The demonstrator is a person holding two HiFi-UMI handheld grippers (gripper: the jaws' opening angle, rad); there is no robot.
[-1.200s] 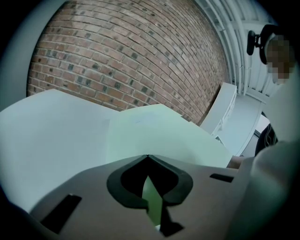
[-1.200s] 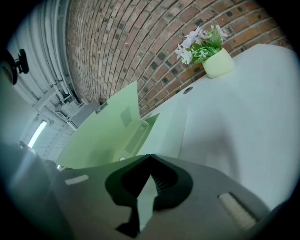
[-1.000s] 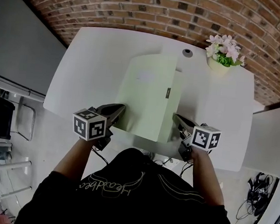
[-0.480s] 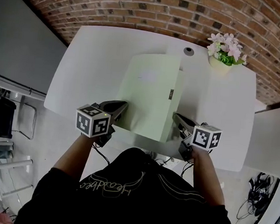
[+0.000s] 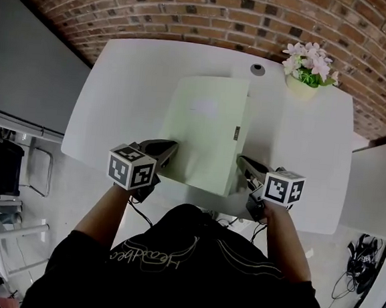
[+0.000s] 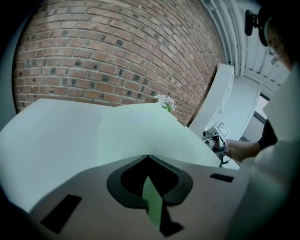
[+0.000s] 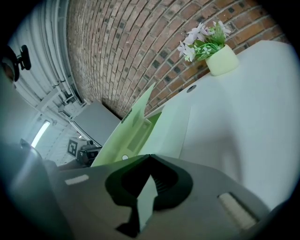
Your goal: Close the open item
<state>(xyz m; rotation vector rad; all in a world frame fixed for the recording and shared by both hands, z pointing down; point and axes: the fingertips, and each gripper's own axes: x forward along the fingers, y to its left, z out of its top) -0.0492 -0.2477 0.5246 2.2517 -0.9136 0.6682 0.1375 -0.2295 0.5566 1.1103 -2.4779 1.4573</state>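
On the table [image 5: 117, 103], the green folder [image 5: 205, 134] is filling the middle, a flower pot [image 5: 301, 87] is blocking the far right, the left is lying bare.

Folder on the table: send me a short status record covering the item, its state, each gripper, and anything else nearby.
item: pale green folder lying on the white table
state: not fully closed; the right gripper view shows the top cover raised at an angle, with an inner pocket showing
left gripper: jaws shut on the cover's near left edge
right gripper: jaws shut on the folder's near right edge
nearby: flower pot at the far right corner, apart from the folder
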